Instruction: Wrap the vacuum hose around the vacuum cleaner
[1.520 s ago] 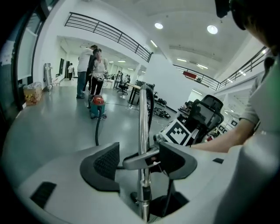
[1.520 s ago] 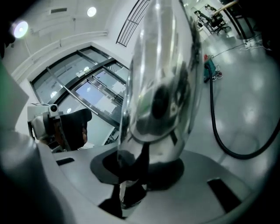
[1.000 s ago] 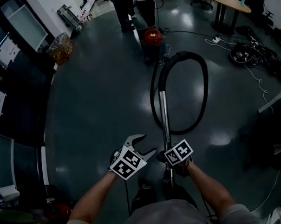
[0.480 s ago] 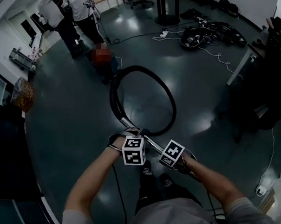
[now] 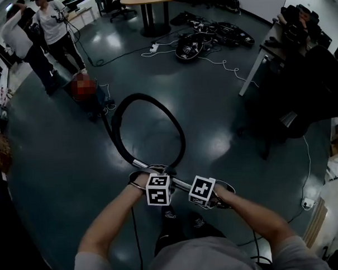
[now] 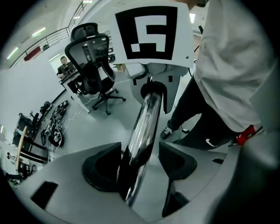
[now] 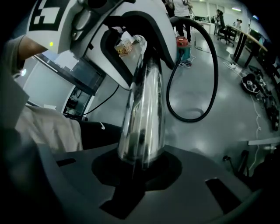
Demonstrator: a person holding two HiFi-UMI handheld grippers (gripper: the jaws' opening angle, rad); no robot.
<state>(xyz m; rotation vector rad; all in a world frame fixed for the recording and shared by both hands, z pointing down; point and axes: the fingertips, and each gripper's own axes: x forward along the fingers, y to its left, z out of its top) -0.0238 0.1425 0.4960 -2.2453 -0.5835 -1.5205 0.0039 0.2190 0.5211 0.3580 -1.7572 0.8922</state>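
From where I stand, the dark floor (image 5: 58,153) is mostly open, and the vacuum (image 5: 87,91) sits well away from the person, over by two people (image 5: 47,36) standing near it. Its black hose (image 7: 188,120) runs out from the body and lies in one wide, loose loop on the floor. None of it is round the machine yet, so I'd say the wrapping has hardly begun. The loop ends in the shiny metal tube (image 6: 146,118), which the person has up at waist height across their front, a gripper at each end of the reach. The right gripper (image 7: 140,168) has just been closing its jaws, and they now sit tight on the tube, which stands straight up out of them. The left gripper (image 6: 140,164) straddles the tube just beside the right one, its jaws wide. One of its pads (image 6: 177,162) stands clear of the metal and the other is close against it, so it steadies more than it grips. To do this step well, I'd want that left one closed on the tube before anything is carried, as a smooth round tube held at one spot is likely to swing or twist. Then walk the tube toward the vacuum instead of hauling the hose across the floor, keeping the loop open so it doesn't kink. Lay the first turn low round the body, and mind the people nearby.
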